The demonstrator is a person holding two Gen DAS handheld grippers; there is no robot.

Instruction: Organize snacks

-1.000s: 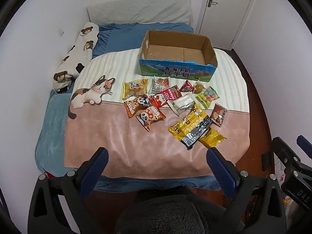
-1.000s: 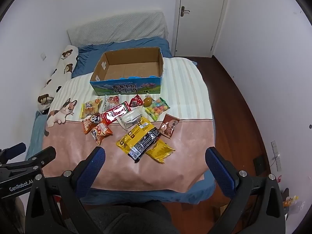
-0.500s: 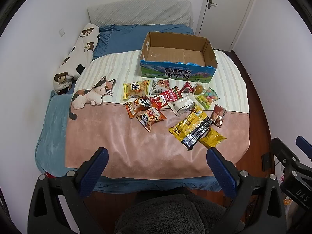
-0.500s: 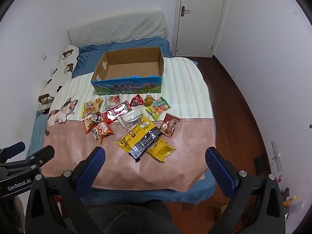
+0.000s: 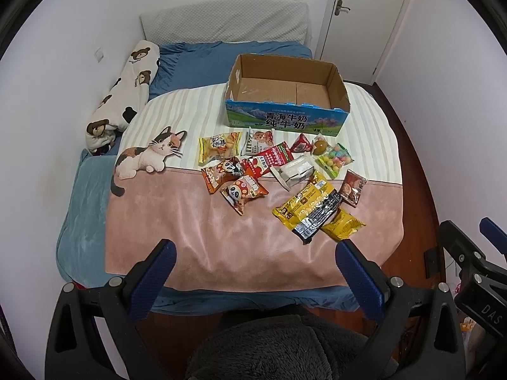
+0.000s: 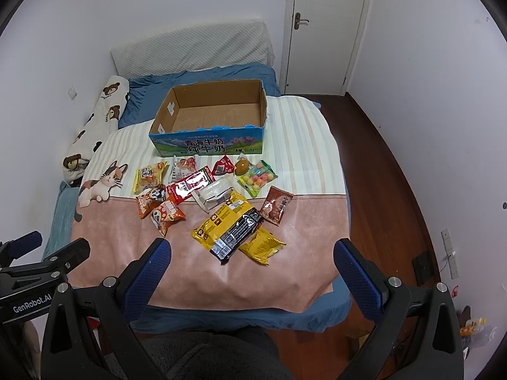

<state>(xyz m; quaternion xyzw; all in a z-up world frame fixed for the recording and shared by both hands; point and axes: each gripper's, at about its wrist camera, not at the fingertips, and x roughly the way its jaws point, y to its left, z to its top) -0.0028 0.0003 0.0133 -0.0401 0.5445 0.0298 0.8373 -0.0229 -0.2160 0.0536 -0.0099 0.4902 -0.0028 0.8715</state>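
Several snack packets lie scattered on the bed's blanket [image 5: 196, 231], in front of an empty cardboard box [image 5: 286, 117] [image 6: 209, 145] with a blue printed front. Among them are a large yellow-and-black packet [image 5: 309, 210] [image 6: 228, 226], two orange panda packets [image 5: 242, 191] [image 6: 166, 215], a red packet [image 5: 269, 160], a white packet [image 5: 294, 171] and a bag of coloured candies [image 5: 336, 160] [image 6: 256, 177]. My left gripper [image 5: 253, 269] hovers open above the bed's near edge, well short of the snacks. My right gripper [image 6: 252, 266] is open too, held beside it with nothing between its fingers.
A bear-print pillow [image 5: 122, 101] lies along the left wall, and a grey padded headboard [image 5: 225, 25] stands behind the box. A white door [image 6: 323, 28] is at the back right. Dark wooden floor [image 6: 386, 196] runs along the bed's right side. A grey fleecy sleeve [image 5: 285, 348] shows below.
Both grippers have drifted slightly; the bed and snacks sit a little lower and closer in view. Nothing on the bed has moved.
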